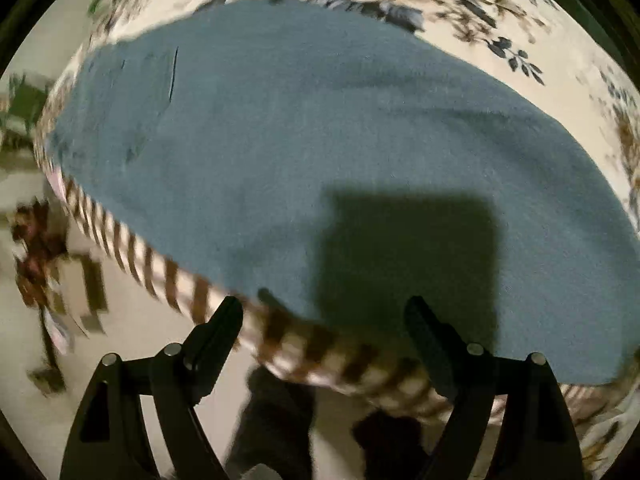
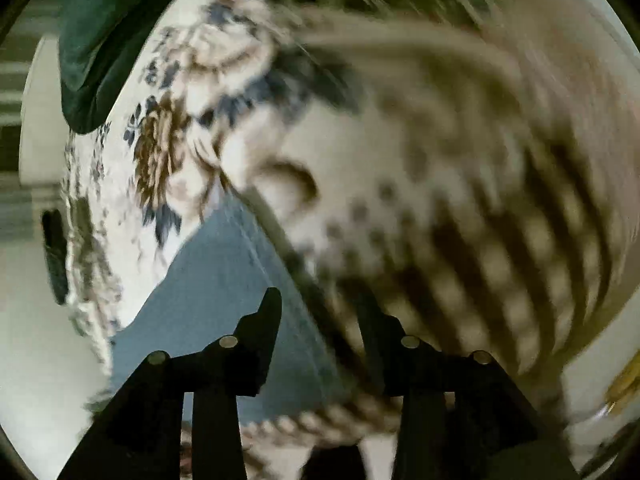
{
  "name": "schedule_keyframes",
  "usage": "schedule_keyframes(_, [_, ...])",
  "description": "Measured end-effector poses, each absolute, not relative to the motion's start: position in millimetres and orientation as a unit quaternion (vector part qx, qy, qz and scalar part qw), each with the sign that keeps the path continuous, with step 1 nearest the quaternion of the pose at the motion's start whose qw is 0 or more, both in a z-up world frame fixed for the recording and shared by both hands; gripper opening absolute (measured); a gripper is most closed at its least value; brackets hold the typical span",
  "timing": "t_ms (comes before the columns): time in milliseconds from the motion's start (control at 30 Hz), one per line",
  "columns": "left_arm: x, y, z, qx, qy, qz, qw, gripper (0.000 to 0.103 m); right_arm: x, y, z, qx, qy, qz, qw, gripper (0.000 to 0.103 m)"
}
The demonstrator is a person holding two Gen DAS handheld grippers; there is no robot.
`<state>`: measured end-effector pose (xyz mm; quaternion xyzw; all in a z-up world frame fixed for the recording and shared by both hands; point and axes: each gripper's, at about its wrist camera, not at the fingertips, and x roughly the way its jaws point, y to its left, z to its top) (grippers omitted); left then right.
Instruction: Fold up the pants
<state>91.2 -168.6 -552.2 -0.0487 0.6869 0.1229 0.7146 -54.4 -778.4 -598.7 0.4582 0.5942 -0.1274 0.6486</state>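
Observation:
Blue pants [image 1: 320,152] lie spread flat on a floral bedspread [image 1: 500,20], reaching its brown-striped border [image 1: 168,272]. My left gripper [image 1: 324,314] hangs above the near edge of the pants. Its jaws stand wide, nothing is held, and its shadow falls on the cloth. In the blurred right wrist view a narrower part of the pants [image 2: 216,284] runs under my right gripper [image 2: 322,316]. Those jaws are partly apart, the left finger over blue cloth, the right finger over the striped border [image 2: 500,248]. A seamed pant edge passes below the gap, with no pad pressing on it.
The bed's edge drops to a pale floor [image 1: 132,360] on the near side. Two dark shapes [image 1: 276,420] on the floor look like a person's feet. A dark green cloth [image 2: 100,40] lies at the far left of the bedspread [image 2: 160,152].

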Motion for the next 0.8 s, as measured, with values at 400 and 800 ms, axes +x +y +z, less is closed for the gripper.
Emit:
schedule_keyframes(400, [46.4,-162.7,-586.8,-0.211,0.692,0.152,0.673,0.081,-97.5,-728.8,-588.7,0.467,0.557,-0.153,0.670,0.010])
schedule_keyframes(800, [27.5,-164.8,-563.9,-0.149,0.694,0.117,0.695,0.081,-107.0,-742.0,-589.1,0.444,0.619,-0.123,0.636,0.026])
